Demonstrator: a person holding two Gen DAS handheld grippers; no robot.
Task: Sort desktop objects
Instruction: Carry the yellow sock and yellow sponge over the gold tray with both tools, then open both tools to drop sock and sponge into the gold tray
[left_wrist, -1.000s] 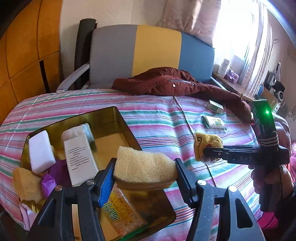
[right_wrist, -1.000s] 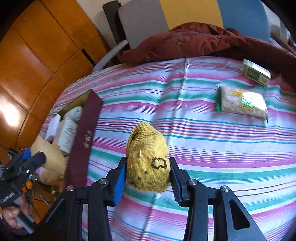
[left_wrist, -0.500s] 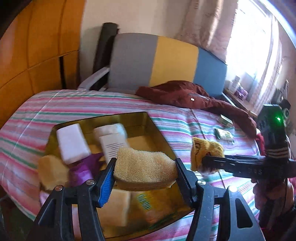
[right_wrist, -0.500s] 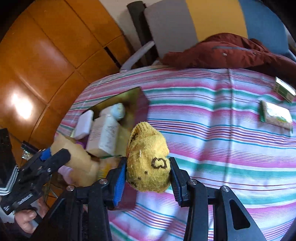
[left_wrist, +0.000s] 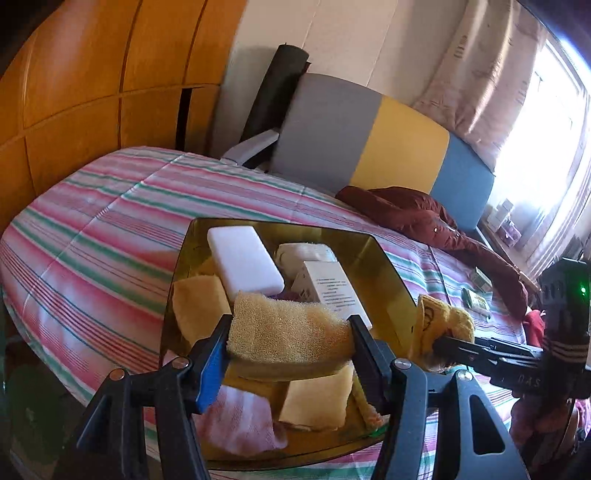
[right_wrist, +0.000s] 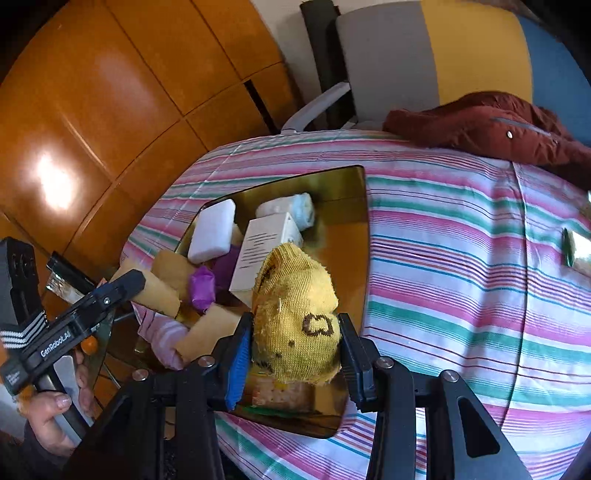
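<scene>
My left gripper (left_wrist: 290, 338) is shut on a tan sponge (left_wrist: 284, 332), held above the near part of a gold tray (left_wrist: 384, 258). My right gripper (right_wrist: 295, 349) is shut on a yellow knitted sock (right_wrist: 295, 314), above the tray's (right_wrist: 347, 184) near right edge. The left wrist view shows the right gripper (left_wrist: 439, 341) with the sock (left_wrist: 439, 325) just right of the tray. In the right wrist view the left gripper (right_wrist: 147, 286) carries the sponge (right_wrist: 155, 291) over the tray's left side. Inside lie a white block (left_wrist: 243, 258), a white box (left_wrist: 332, 291), foam pieces and a purple item (right_wrist: 201, 286).
The tray sits on a striped cloth (left_wrist: 110, 229). A dark red jacket (left_wrist: 424, 218) lies at the far side by a grey, yellow and blue chair (left_wrist: 369, 140). Small packets (left_wrist: 476, 299) rest on the cloth to the right. Wooden panels (right_wrist: 110, 92) stand at the left.
Both grippers have travelled toward the tray with their loads: the sponge now hangs over its near part, and the sock has come from over the bare cloth to the tray's right edge.
</scene>
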